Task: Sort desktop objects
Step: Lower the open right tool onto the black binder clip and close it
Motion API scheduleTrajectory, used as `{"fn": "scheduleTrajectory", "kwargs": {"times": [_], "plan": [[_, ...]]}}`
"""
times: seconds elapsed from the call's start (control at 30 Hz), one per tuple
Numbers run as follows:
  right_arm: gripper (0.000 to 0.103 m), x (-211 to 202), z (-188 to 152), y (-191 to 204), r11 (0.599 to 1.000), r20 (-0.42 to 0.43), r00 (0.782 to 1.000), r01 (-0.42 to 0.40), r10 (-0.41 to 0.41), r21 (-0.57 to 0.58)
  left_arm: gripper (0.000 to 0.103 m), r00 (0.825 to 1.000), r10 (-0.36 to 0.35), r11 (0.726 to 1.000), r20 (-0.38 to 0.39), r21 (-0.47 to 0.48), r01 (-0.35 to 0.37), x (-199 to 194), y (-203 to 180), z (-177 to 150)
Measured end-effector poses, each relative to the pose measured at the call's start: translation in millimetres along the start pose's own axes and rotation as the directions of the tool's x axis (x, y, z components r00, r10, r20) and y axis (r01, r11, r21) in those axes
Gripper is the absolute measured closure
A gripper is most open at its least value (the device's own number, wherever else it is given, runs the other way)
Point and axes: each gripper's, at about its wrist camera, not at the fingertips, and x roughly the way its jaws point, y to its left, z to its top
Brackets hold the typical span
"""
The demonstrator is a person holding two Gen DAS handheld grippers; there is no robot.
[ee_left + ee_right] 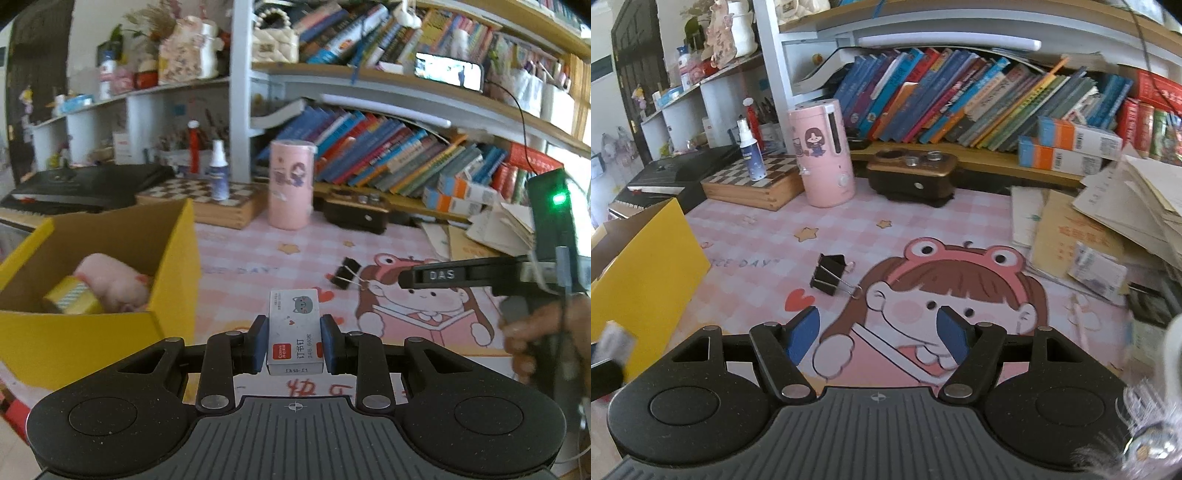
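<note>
While clamped by left gripper [294,341], small white cardboard staple box [294,328] with grey cat print rides above pink mat, long axis along fingers. Yellow cardboard bin [173,258] lies just left, nearer this hand. Right gripper [877,334] jaws apart, empty; black metal binder clip [830,274] ahead-left on mat.

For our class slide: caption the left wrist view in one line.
Left gripper clamps a staple box beside the yellow box.

Matt cardboard yellow box [173,258], glossy black metal binder clip [829,274]
</note>
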Motion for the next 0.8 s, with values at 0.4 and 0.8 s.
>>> {"fn": "scheduleTrajectory", "kwargs": {"times": [0.4, 0.8], "plan": [[0.035, 67, 25, 17, 0.995, 0.032, 0.998, -0.056, 0.059, -0.085, 0.075, 0.998, 0.07, 0.997, 0.002, -0.041, -0.07, -24, 13, -7], [0.045, 120, 28, 33, 0.992, -0.042, 0.995, -0.093, 0.089, -0.086, 0.075, 0.995, 0.103, 0.993, -0.001, -0.057, -0.102, -31, 17, -11]]}}
